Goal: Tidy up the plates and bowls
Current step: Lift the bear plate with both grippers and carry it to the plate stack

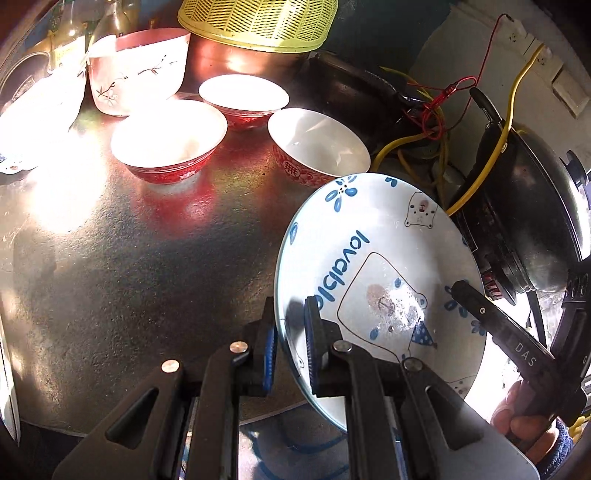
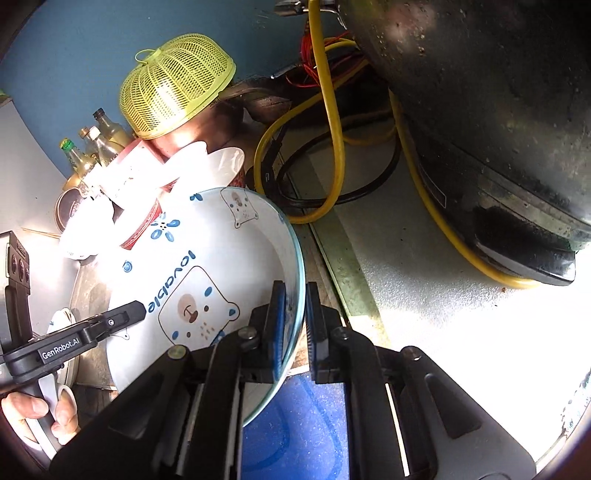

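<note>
Plate [image 1: 376, 258]: white, blue flowers, bear drawings, blue lettering, tilted above the desk [image 1: 147, 277]. Left gripper [image 1: 290, 339] and right gripper [image 2: 295, 317] fingers each clench its rim.

Glare washed out the insides of two red bowls [image 1: 170, 140] and the dishes [image 1: 33, 122] at the left edge. The yellow basket [image 1: 258, 22] was cut off at the top. The bottles [image 2: 92, 147] stood partly hidden behind bowls.

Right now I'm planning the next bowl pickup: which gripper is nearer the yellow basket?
Left. The left gripper, on the plate's rim, faces the yellow basket; the right gripper grips the opposite rim.
</note>
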